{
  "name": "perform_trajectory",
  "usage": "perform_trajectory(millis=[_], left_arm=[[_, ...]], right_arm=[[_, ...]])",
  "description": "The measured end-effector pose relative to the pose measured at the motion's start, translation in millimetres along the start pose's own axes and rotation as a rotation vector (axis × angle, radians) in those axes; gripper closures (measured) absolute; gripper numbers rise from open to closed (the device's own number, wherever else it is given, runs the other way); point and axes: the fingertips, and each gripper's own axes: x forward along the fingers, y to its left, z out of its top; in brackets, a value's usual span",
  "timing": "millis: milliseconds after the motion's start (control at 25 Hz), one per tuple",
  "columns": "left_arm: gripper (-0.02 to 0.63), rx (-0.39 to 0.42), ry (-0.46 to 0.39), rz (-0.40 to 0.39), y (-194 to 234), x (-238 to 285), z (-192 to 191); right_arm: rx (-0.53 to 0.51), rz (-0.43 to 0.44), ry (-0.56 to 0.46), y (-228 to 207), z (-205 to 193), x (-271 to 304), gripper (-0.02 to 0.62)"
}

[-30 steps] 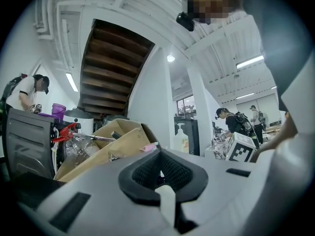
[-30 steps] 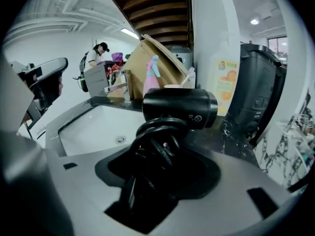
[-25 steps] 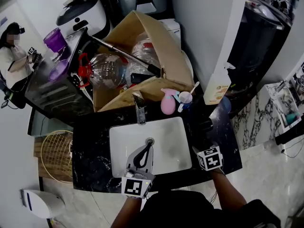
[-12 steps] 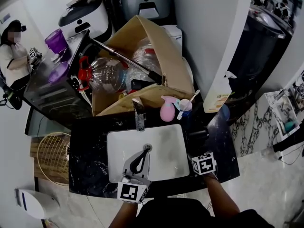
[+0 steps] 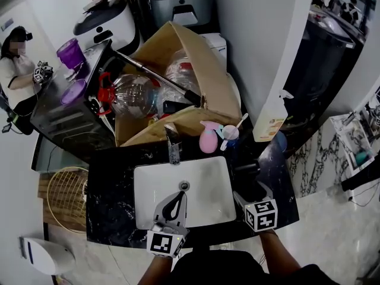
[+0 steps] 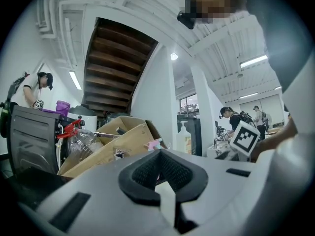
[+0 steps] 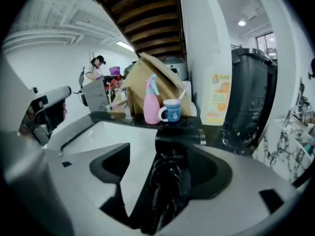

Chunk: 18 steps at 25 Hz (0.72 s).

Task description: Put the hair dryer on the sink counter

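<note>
The black hair dryer (image 5: 249, 176) lies on the dark sink counter (image 5: 110, 189), just right of the white basin (image 5: 205, 180). In the right gripper view its barrel (image 7: 178, 137) and coiled cord sit between the jaws, nearer the right one. My right gripper (image 5: 248, 189) is around it with its jaws opening; the left pad stands clear of it, with white basin showing in the gap. My left gripper (image 5: 180, 196) hovers over the front of the basin, shut and empty, its tips (image 6: 162, 191) meeting.
A faucet (image 5: 173, 141), pink spray bottle (image 5: 208, 136), blue mug (image 5: 230, 134) and soap bottle (image 5: 270, 120) line the counter's back. A cluttered cardboard box (image 5: 196, 58) stands behind. A wire basket (image 5: 65, 195) sits on the floor at left. A person (image 5: 15, 70) stands far left.
My right gripper has drawn back a little toward me along the counter, with the dryer still lying between its jaws. The left gripper has barely moved.
</note>
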Motion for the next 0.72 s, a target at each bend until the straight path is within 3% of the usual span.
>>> perform_trajectory(millis=[120, 200, 320, 440, 520, 720], left_arm=[[0.607, 0.007, -0.001, 0.004, -0.8, -0.8, 1.7], [0.607, 0.016, 0.014, 0.01, -1.7, -2.1, 3.2], [0.607, 0.019, 0.011, 0.023, -0.4, -3.6, 8.5], [0.607, 0.013, -0.003, 0.04, 1.8, -7.2, 16.9], [0.607, 0.026, 0.002, 0.055, 2.0, -9.5, 22.6], [0.607, 0.066, 0.003, 0.076, 2.5, -11.4, 30.3]], right_arm=[[-0.06, 0.032, -0.152, 16.7, 45.1, -25.3, 0.263], [-0.134, 0.035, -0.243, 29.6, 71.1, -41.5, 0.329], [-0.2, 0.031, -0.332, 41.7, 97.5, -57.9, 0.379], [-0.176, 0.002, -0.379, 38.6, 109.7, -64.3, 0.488], [-0.169, -0.025, -0.399, 35.2, 113.0, -67.7, 0.595], [-0.213, 0.002, -0.464, 45.6, 121.0, -78.3, 0.597]])
